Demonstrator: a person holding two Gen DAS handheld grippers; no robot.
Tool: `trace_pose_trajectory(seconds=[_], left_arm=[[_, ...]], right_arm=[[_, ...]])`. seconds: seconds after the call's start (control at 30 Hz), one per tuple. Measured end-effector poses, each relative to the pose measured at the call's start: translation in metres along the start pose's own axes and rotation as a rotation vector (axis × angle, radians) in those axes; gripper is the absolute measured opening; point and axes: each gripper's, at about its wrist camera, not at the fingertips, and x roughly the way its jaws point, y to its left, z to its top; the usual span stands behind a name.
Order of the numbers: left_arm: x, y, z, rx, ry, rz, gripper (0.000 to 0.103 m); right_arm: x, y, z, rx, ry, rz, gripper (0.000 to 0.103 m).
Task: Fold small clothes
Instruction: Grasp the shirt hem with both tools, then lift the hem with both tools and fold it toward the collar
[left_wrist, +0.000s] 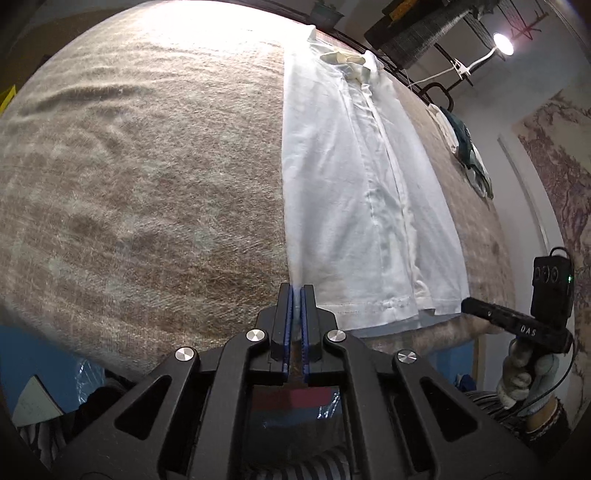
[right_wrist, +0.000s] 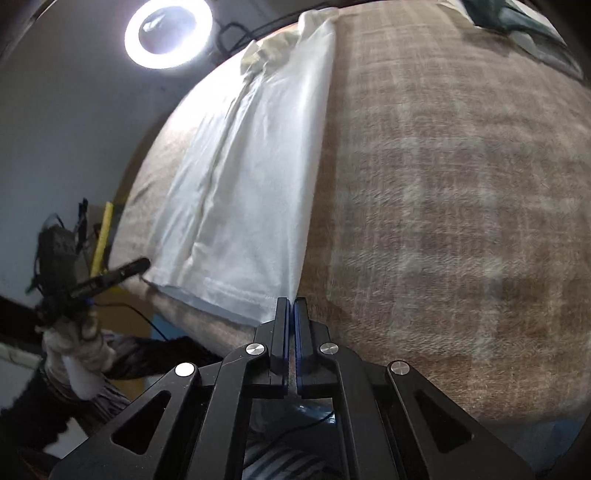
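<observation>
a tabletop (left_wrist: 147, 184) draped in a brown plaid blanket fills both views under a ring light (right_wrist: 168, 32). the left claw (left_wrist: 296, 293) is pinched together on the near left corner of the white shirt (left_wrist: 351, 192), fabric showing between its blue pads. the right claw (right_wrist: 290, 304) is clamped on the hem's opposite near corner. the shirt lies flat, folded lengthwise, collar at the far edge. beyond it, a small pile of other clothes (left_wrist: 469, 151) rests near the tabletop's far right side.

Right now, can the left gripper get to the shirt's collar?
Probably not right away: the left gripper is shut on the near hem corner of the white shirt, and the collar lies at the far end.
</observation>
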Motion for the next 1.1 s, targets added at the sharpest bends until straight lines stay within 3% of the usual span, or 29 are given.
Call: trace_pose_trajectory(seconds=[0.07,0.1,0.2,0.23,0.33,0.4,0.43,0.47,0.5,0.63,0.83,1.1], left_arm=[[-0.001,0.005,0.001,-0.029,0.0,-0.011,0.024],[0.0,0.007,0.001,-0.045,0.001,-0.021,0.026],[0.003,0.008,0.003,-0.069,0.001,-0.042,0.026],[0.003,0.007,0.003,-0.064,0.003,-0.044,0.026],[0.012,0.002,0.004,-0.051,0.043,-0.062,0.005],[0.012,-0.002,0.003,-0.031,0.029,-0.046,0.004],[0.011,-0.004,0.003,-0.022,0.028,-0.044,0.002],[0.009,-0.004,0.003,-0.024,0.026,-0.05,0.002],[0.008,-0.002,0.003,-0.036,0.025,-0.063,0.002],[-0.002,0.003,0.009,-0.08,0.022,-0.101,0.001],[-0.017,-0.008,0.03,-0.067,0.005,-0.118,0.001],[-0.018,-0.018,0.075,-0.063,-0.018,-0.092,0.001]], right_arm=[[0.0,0.002,0.002,-0.007,0.006,0.02,0.005],[-0.002,0.001,0.004,0.002,0.001,0.03,0.005],[-0.006,-0.006,0.009,0.035,-0.019,0.061,0.019],[-0.005,-0.008,0.01,0.044,-0.021,0.067,0.021],[0.006,-0.01,0.014,0.052,0.016,0.076,0.021],[0.011,-0.005,0.015,0.041,0.017,0.087,0.021],[0.014,-0.002,0.017,0.039,0.03,0.094,0.016],[0.016,0.0,0.019,0.043,0.037,0.107,0.005],[0.018,0.001,0.02,0.05,0.044,0.119,0.005],[0.015,0.004,0.023,0.077,0.029,0.17,0.003],[-0.002,0.0,0.042,0.138,-0.038,0.237,0.003],[-0.018,-0.013,0.085,0.166,-0.127,0.22,0.003]])
